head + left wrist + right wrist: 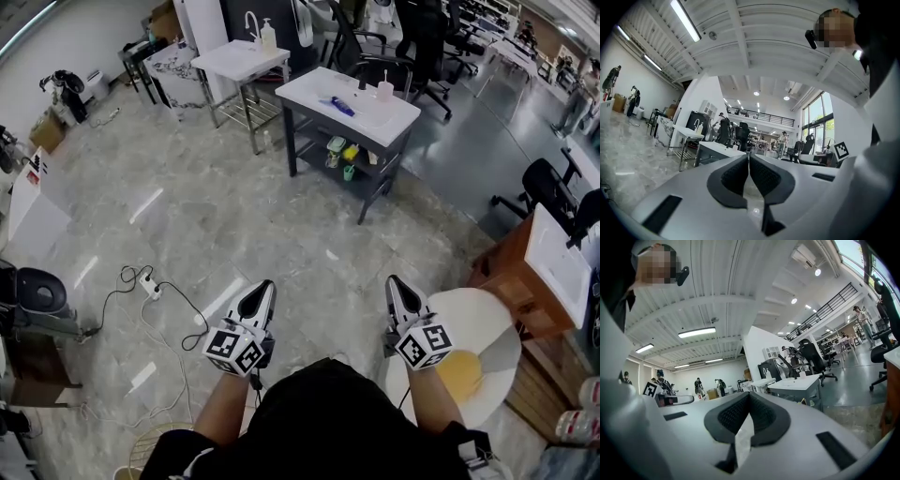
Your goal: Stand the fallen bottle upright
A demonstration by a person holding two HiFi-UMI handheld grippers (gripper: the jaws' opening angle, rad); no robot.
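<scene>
Head view: bottle (pixel 342 106), seemingly toppled, lies well beyond the fingers (pixel 258 302).

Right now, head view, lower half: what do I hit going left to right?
Power strip → left gripper → right gripper → wooden desk.

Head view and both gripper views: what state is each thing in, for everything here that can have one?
left gripper: shut, nothing between its jaws, held level.
right gripper: shut, nothing between its jaws, held level.
blue bottle: lying on its side on the white-topped table, untouched.
pink cup: upright on the same table.
pump bottle: upright on the farther table.
</scene>
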